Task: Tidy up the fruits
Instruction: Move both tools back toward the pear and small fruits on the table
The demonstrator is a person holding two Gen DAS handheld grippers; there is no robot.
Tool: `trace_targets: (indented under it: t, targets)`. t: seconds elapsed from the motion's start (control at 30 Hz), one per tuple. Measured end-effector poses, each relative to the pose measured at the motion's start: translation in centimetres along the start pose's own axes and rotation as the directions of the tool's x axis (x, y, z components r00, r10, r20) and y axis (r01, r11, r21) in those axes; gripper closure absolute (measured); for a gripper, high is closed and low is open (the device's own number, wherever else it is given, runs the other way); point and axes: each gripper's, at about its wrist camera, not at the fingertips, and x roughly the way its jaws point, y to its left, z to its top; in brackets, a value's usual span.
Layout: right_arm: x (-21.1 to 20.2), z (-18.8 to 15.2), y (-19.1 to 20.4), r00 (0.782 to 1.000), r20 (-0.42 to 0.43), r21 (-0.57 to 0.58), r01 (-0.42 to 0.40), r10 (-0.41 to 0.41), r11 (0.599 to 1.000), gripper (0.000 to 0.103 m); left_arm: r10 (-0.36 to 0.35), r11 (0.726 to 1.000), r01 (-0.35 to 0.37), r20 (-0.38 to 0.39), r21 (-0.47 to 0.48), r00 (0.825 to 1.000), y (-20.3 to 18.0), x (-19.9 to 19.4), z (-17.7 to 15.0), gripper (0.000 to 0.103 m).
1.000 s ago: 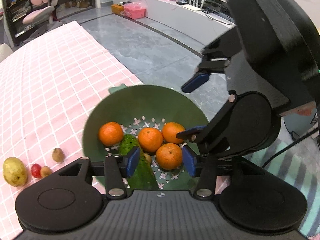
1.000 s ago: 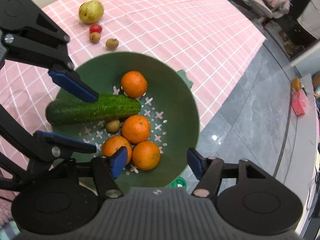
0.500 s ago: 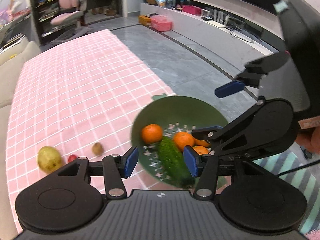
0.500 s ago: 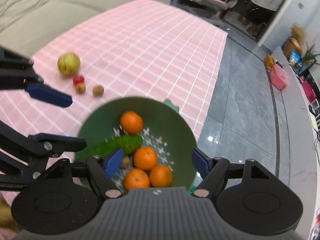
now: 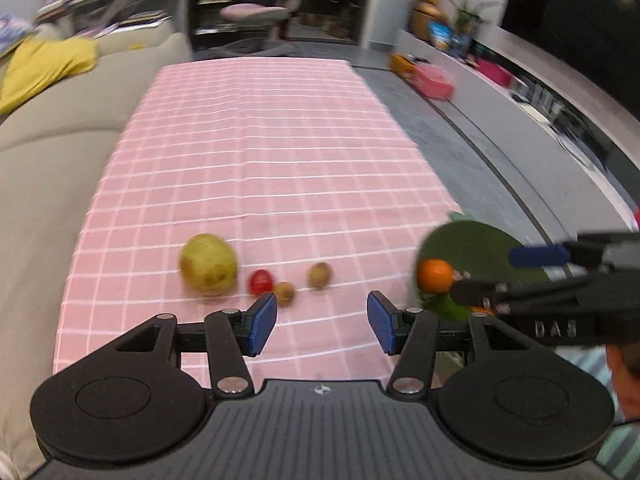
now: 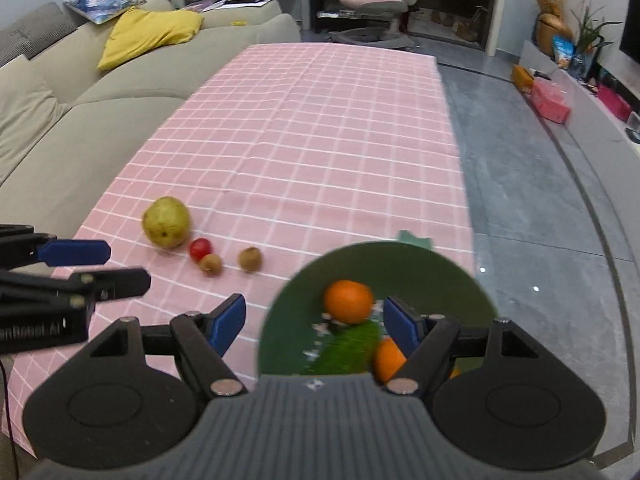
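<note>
A green bowl [image 6: 436, 268] sits at the table's near right edge with oranges [image 6: 348, 301] and a cucumber [image 6: 352, 346] in it; it also shows in the left wrist view [image 5: 480, 244]. A yellow-green pear [image 5: 208, 264], a red cherry tomato [image 5: 262, 282] and two small brown fruits [image 5: 319, 275] lie on the pink checked cloth [image 5: 260, 160]. My left gripper [image 5: 322, 324] is open and empty, just short of the loose fruits. My right gripper [image 6: 314, 324] is open and empty over the bowl's near left rim.
A beige sofa [image 6: 60, 92] with a yellow cushion [image 6: 152, 32] runs along the table's left side. The grey floor [image 6: 540, 200] lies to the right of the table edge. A pink chair [image 6: 372, 0] stands beyond the far end.
Both grippers have pulled back and tilted up from over the bowl. The left one has swung left toward the loose fruits. Both stayed open and empty.
</note>
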Motion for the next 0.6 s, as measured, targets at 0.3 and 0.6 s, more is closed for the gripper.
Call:
trace_targets:
  t: [0.3,0.6]
  targets:
    - [3.4,1.3,3.8,0.998,-0.034,-0.081,-0.061,0.059,0.995,0.031,0.014,0.994,-0.012,0.017,-0.108,1.0,4.2,0.9,-0.8,0.041]
    - [7.8,3.3,6.1,0.992,-0.103,-0.218,-0.091,0.069,0.972,0.042,-0.007,0.984,0.007,-0.001,-0.176,1.0,7.8,3.2,-2.0,0.042]
